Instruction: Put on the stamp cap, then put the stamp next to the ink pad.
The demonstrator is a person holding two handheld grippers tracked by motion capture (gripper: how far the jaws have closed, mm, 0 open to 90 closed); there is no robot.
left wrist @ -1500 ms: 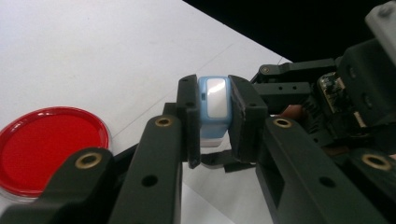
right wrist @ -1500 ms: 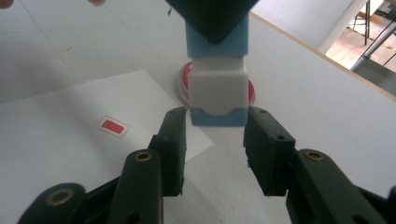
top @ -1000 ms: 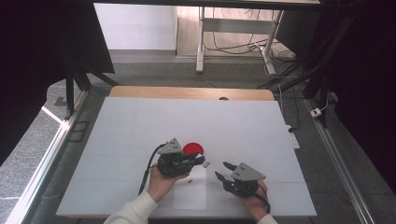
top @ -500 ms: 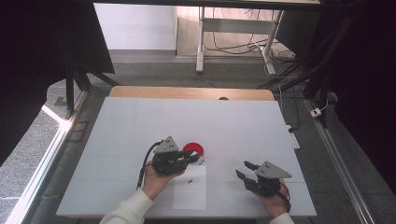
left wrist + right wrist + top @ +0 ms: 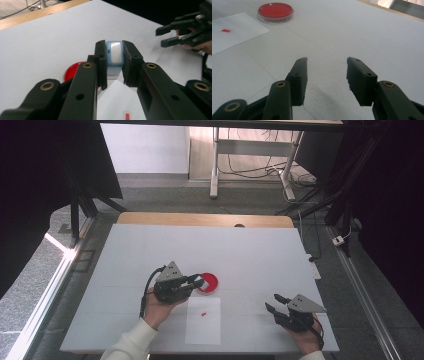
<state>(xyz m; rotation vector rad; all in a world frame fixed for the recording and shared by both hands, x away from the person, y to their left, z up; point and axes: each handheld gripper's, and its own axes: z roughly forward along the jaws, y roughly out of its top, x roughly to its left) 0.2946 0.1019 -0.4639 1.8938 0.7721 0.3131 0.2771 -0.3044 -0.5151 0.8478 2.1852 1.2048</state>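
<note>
Left gripper view: left gripper clamps a small light-blue plastic device with a glossy white face; at two o'clock, the right gripper stands open, empty.

From my seat, the left gripper sits mid-table, its jaws pointing right and clamped on a small light-blue device (squeezed squarely between both pads). The left hand cradles it from below, white sleeve trailing to the near edge. The right gripper rests near the right corner, jaws apart with nothing between them, pointing left.
</note>
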